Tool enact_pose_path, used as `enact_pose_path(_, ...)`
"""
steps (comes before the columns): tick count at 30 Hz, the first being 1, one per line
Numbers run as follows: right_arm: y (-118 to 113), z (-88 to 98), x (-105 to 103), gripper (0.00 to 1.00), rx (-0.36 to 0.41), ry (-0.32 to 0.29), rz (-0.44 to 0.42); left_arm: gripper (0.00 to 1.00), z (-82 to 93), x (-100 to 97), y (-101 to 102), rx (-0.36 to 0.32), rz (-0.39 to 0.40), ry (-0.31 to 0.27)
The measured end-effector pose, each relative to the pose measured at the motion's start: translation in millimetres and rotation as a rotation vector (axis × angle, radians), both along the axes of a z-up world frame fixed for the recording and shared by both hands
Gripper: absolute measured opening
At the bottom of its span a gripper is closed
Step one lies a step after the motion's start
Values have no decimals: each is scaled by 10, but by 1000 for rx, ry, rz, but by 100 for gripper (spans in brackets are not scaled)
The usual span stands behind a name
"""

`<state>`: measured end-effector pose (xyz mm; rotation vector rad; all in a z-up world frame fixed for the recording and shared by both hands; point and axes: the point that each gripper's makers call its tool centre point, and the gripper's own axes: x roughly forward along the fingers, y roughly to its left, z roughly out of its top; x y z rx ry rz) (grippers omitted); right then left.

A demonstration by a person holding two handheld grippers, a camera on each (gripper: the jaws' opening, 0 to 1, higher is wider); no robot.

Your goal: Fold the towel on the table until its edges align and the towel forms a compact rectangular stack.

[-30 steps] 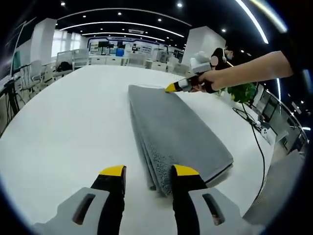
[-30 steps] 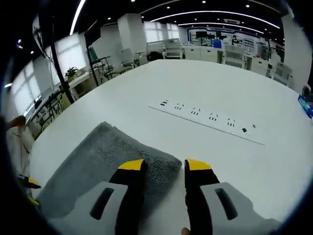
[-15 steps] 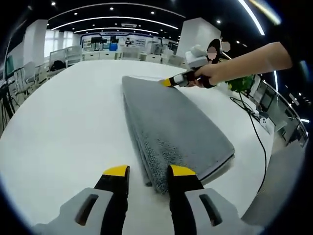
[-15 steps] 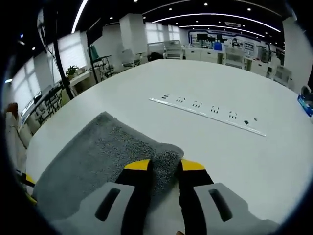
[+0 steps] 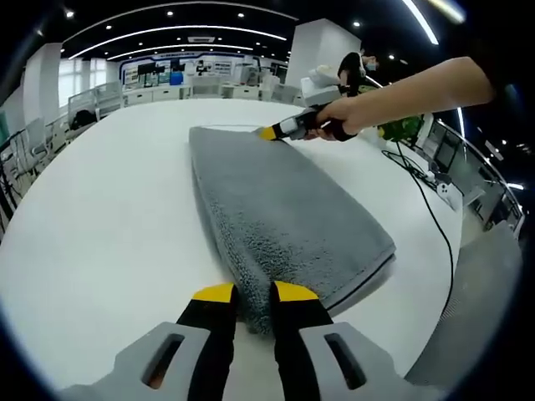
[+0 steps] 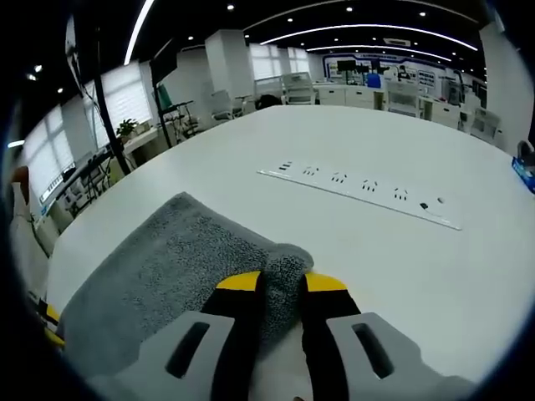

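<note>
On the white table (image 5: 100,217), a grey towel (image 5: 284,209) is lying folded into a long, narrow stack, its long axis running from the left claw (image 5: 247,294) straight away to the right claw (image 5: 269,133) at the far end. In the left gripper view the stack is looking widest near the camera and tapering toward the far end, with several layers showing along its left side as thin parallel folds. The fabric is a plush, looped terry with a fuzzy nap, and its corners are rounded and soft rather than sharp.

The left claw is pinching the near corner of the towel, its two yellow-tipped black jaws drawn close together with a bunched fold of cloth between them. A hand (image 5: 338,117) with a bare forearm is reaching in from the right and holding the other tool at the far corner.

In the right gripper view, the right claw (image 6: 282,282) is likewise gripping the towel (image 6: 167,276), its yellow tips squeezing a small raised hump of grey pile at the corner. From there the towel is stretching away toward the lower left of that view. Beyond it, a long white power strip (image 6: 359,194) is lying flat on the smooth table (image 6: 435,276), well apart from the cloth and toward the table's far edge.
</note>
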<state>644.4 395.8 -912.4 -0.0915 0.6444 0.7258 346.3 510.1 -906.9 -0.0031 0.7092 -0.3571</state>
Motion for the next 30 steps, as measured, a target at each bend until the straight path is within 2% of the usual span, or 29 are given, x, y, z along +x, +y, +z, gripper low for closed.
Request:
enact_pose_path(7,-35,4,1,16,-8,2,18,14,-7,24,-51,35,-28,4)
enact_pose_path(10,-102,15,-17,16,-35,-5,38,13,-16,48,-101,52,-52,17)
enact_pose_path(15,-368,4,31,16,-53,-10,18,12,-49,108,-251,38,-89,18)
enact_pose_path(17,-490,-11,61,16,-53,-6,4,12,-59,122,-353,-4,-94,42)
enact_pose_path(23,-856,-14,97,16,-72,-8,-39,11,-39,174,-691,-9,-175,32)
enact_pose_path(30,-1208,-9,81,16,-85,-8,-75,11,-63,192,-942,-11,-251,34)
